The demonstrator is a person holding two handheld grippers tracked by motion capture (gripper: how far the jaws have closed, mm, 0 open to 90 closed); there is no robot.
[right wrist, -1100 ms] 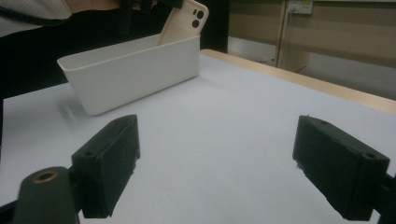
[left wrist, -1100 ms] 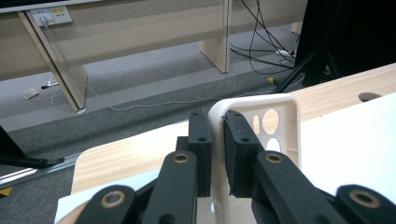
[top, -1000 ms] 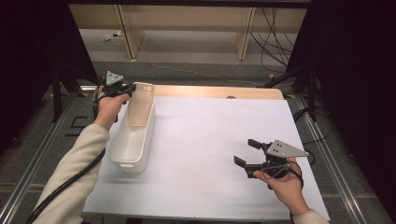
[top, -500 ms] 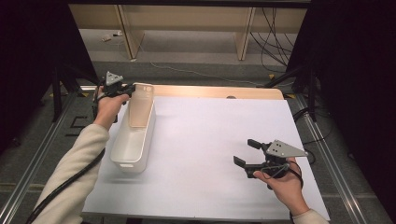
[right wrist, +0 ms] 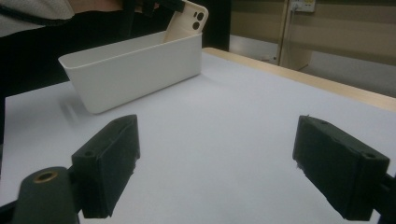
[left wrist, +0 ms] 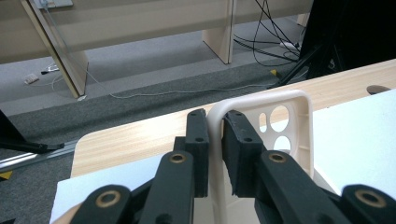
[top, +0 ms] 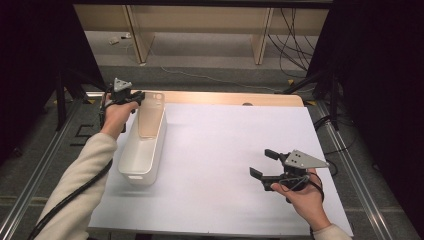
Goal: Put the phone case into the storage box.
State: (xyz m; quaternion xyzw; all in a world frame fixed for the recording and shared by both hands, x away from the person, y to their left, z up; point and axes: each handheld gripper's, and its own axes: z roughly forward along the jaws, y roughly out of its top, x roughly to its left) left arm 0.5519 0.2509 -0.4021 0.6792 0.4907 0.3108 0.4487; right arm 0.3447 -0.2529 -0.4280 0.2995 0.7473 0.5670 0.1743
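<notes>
A cream phone case leans tilted in the far end of a long white bin at the table's left. My left gripper is shut on the case's top corner. In the left gripper view the black pads press on the thin rim of the case on both sides, beside its camera cutouts. My right gripper hovers low over the white sheet at the front right, open and with nothing between its jaws. The right gripper view looks between its wide-apart jaws toward the bin and the case.
A white sheet covers most of the wooden table. Metal rails run along both sides of the table. Cables and shelf legs lie on the floor beyond the far edge.
</notes>
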